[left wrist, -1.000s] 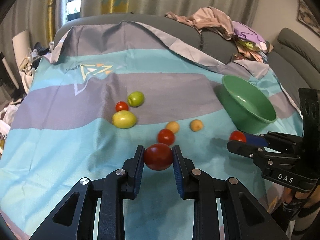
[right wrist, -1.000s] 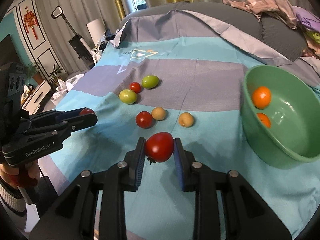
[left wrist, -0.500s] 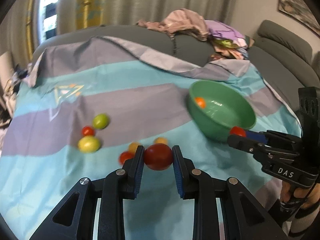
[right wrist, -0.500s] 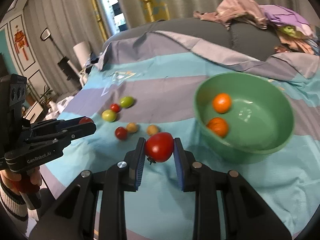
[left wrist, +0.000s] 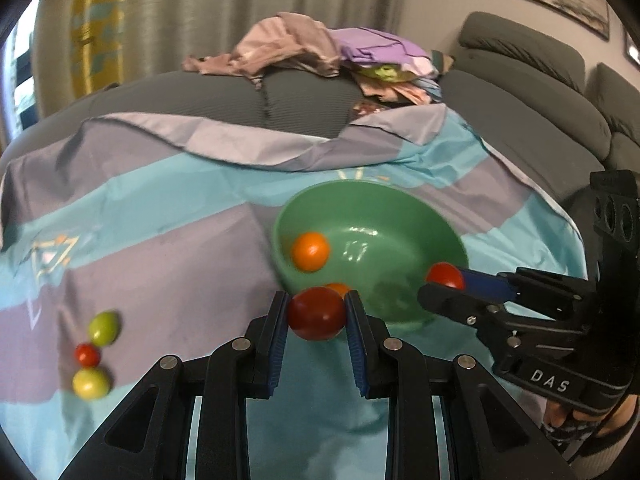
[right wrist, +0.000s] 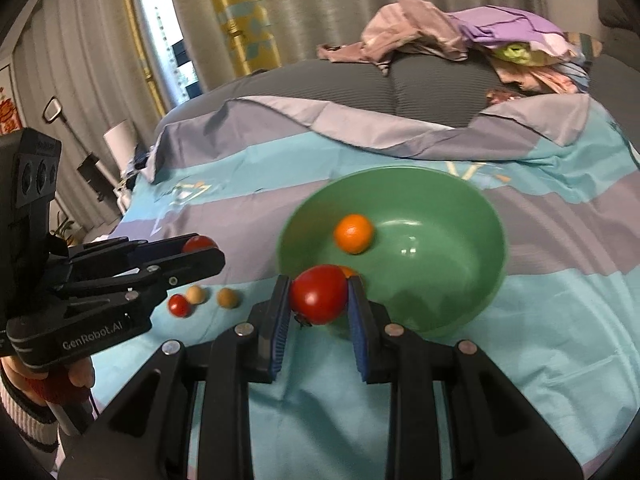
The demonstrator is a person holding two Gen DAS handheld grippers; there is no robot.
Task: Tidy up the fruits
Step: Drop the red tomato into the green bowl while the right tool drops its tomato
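My left gripper (left wrist: 316, 314) is shut on a dark red tomato (left wrist: 316, 313), held just before the near rim of the green bowl (left wrist: 384, 196). My right gripper (right wrist: 319, 294) is shut on a bright red tomato (right wrist: 319, 294), also at the bowl's (right wrist: 492, 208) near edge. Two oranges lie in the bowl; one (left wrist: 310, 251) (right wrist: 354, 233) is in full view, the other (left wrist: 338, 289) peeks out behind the held tomato. The right gripper (left wrist: 444, 284) shows at the right of the left wrist view, and the left gripper (right wrist: 200, 250) at the left of the right wrist view.
Loose fruit lies on the teal and grey cloth (left wrist: 160, 248): a green one (left wrist: 104, 327), a small red one (left wrist: 87, 354), a yellow-green one (left wrist: 91, 383), plus a red one (right wrist: 178, 305) and two tan ones (right wrist: 195, 294) (right wrist: 228, 298). Clothes (left wrist: 320, 52) are piled on the grey sofa behind.
Both grippers have carried their tomatoes to the right, from over the loose fruit to the bowl's near rim. The bowl now fills the middle of both views.
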